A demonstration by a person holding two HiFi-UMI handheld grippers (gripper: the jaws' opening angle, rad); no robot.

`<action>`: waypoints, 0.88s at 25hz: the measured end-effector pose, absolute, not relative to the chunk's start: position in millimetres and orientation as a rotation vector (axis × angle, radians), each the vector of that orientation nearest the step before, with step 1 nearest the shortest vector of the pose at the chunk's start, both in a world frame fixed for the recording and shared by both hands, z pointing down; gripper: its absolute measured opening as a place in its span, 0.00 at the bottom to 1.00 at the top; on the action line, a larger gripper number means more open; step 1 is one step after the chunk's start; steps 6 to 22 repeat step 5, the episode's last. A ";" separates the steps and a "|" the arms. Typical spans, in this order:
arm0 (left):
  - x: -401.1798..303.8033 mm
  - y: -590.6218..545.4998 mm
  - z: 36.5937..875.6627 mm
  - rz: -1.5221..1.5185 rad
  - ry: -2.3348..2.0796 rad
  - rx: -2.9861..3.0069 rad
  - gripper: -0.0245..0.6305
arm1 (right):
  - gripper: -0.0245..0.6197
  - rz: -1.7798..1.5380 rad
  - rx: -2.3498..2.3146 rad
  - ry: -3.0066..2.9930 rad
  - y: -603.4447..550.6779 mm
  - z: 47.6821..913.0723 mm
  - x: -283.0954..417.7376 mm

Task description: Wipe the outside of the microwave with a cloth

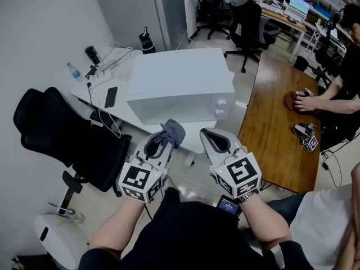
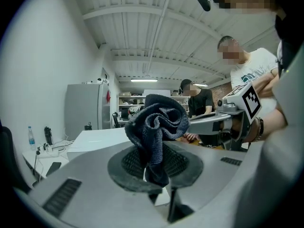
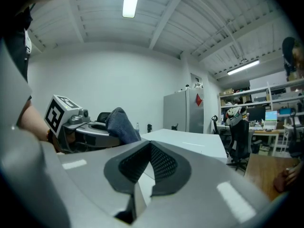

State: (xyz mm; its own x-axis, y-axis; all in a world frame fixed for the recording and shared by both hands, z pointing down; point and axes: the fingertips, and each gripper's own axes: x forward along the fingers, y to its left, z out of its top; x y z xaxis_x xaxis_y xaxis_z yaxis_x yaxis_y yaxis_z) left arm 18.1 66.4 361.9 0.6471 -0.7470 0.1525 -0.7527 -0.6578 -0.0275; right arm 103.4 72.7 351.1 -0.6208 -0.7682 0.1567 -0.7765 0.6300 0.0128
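A black office chair (image 1: pixel 62 134) stands at the far left against the white wall. Next to it is a white desk (image 1: pixel 97 101) carrying a power strip (image 1: pixel 104 72), a dark phone (image 1: pixel 111 96) and a small water bottle (image 1: pixel 73 70). Behind the desk is a grey fridge (image 1: pixel 140 7).

The white microwave (image 1: pixel 180 86) sits on the desk with its door closed, just ahead of both grippers and touched by neither. The left gripper (image 1: pixel 162 140) is clamped on a crumpled dark blue cloth (image 1: pixel 173 131), which bunches up above the jaws and is held in the air short of the microwave's front. Beside it, the right gripper (image 1: pixel 216 141) has its jaws pressed together with nothing between them.

To the right runs a long wooden table (image 1: pixel 275 134), where a seated person rests a hand (image 1: pixel 308 102) beside a dark red object. Office chairs and cluttered desks fill the back of the room.
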 end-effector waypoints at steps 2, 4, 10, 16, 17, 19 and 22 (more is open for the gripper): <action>19.9 66.1 361.8 0.233 -1.277 2.826 0.13 | 0.04 0.079 1.290 -2.703 71.5 351.9 102.1; 20.9 66.2 362.7 0.234 -1.273 2.833 0.13 | 0.04 0.076 1.290 -2.705 71.0 353.6 100.6; 21.3 66.3 363.2 0.234 -1.271 2.836 0.13 | 0.04 0.074 1.289 -2.706 70.9 354.6 99.9; 21.3 66.3 363.2 0.234 -1.271 2.836 0.13 | 0.04 0.074 1.289 -2.706 70.9 354.6 99.9; 21.3 66.3 363.2 0.234 -1.271 2.836 0.13 | 0.04 0.074 1.289 -2.706 70.9 354.6 99.9; 21.3 66.3 363.2 0.234 -1.271 2.836 0.13 | 0.04 0.074 1.289 -2.706 70.9 354.6 99.9; 21.3 66.3 363.2 0.234 -1.271 2.836 0.13 | 0.04 0.074 1.289 -2.706 70.9 354.6 99.9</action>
